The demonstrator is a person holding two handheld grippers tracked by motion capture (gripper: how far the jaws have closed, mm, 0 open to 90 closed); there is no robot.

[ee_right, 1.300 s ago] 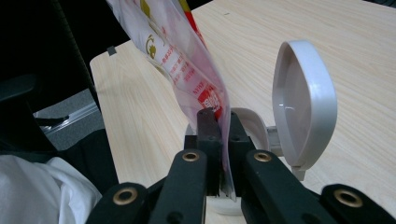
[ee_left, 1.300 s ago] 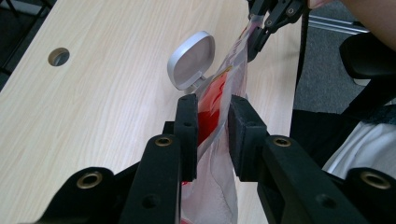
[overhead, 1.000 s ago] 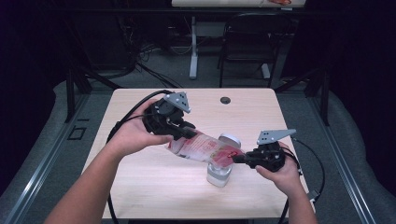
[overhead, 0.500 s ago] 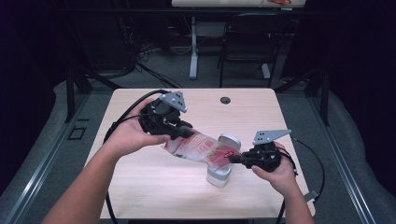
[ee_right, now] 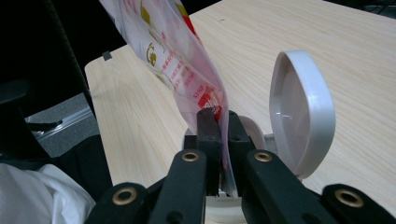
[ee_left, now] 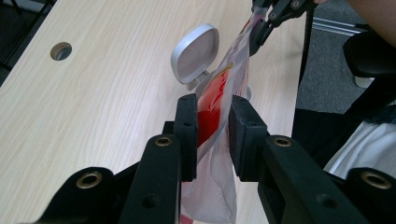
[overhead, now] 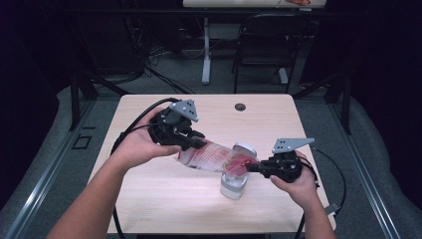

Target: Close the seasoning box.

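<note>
The left gripper (overhead: pixel 198 143) is clamping one end of a clear plastic pouch with red print (overhead: pixel 214 157), and the right gripper (overhead: pixel 250 168) is pinching the opposite end with its jaws nearly together, so the pouch is hanging stretched between them above the wooden table (overhead: pixel 149 199). The pouch's right end is sitting just over a small white container (overhead: pixel 233 185), which is standing on the table with its hinged lid (overhead: pixel 245 149) flipped open.
</note>
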